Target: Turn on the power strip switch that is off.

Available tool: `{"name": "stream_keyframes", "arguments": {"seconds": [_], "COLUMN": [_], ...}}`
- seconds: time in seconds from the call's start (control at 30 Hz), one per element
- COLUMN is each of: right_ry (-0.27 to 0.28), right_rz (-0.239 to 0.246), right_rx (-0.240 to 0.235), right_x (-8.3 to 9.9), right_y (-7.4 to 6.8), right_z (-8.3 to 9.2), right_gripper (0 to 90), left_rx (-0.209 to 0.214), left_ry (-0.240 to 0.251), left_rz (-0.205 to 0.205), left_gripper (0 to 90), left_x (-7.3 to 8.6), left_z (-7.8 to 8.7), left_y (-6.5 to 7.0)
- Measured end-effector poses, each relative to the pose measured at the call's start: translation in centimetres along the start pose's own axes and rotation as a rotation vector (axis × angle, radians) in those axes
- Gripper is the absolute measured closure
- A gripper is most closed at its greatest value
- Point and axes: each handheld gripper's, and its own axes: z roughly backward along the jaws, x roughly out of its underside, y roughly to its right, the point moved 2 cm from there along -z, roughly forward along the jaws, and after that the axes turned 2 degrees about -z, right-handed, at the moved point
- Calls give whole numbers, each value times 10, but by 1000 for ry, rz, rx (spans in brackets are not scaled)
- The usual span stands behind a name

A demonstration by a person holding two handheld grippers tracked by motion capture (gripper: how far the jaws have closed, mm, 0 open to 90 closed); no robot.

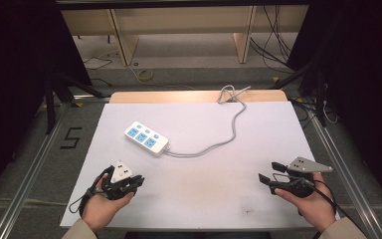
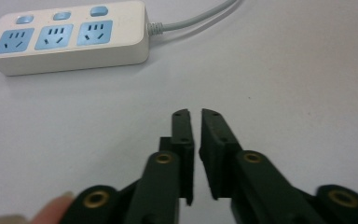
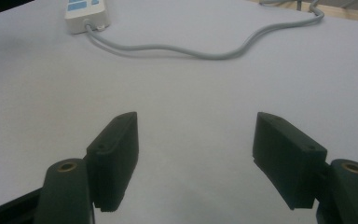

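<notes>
The left claw [image 2: 195,112], nearly closed and empty, should open wide before reaching the power strip [image 2: 67,37] just ahead of it, while the right claw [image 3: 196,140] waits wide open.

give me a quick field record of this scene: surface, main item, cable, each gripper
surface: white table top
main item: white power strip with blue sockets, lying flat, untouched
cable: grey cable runs from the strip to the table's far edge
left gripper: left gripper shut, nothing between its jaws, pointed toward the strip
right gripper: right gripper open, holding nothing, apart from the strip
</notes>
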Motion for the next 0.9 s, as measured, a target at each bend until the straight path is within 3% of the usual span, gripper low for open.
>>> {"name": "stream_keyframes", "arguments": {"seconds": [0.9], "right_ry": [-5], "right_rz": [6], "right_rx": [2], "right_x": [0], "right_y": [-2], "right_z": [-2], "right_gripper": [319], "left_rx": [-32], "left_ry": [-28], "left_rz": [34], "left_gripper": [898], "left_x": [-21], "left_z": [-5], "left_y": [-7]}}
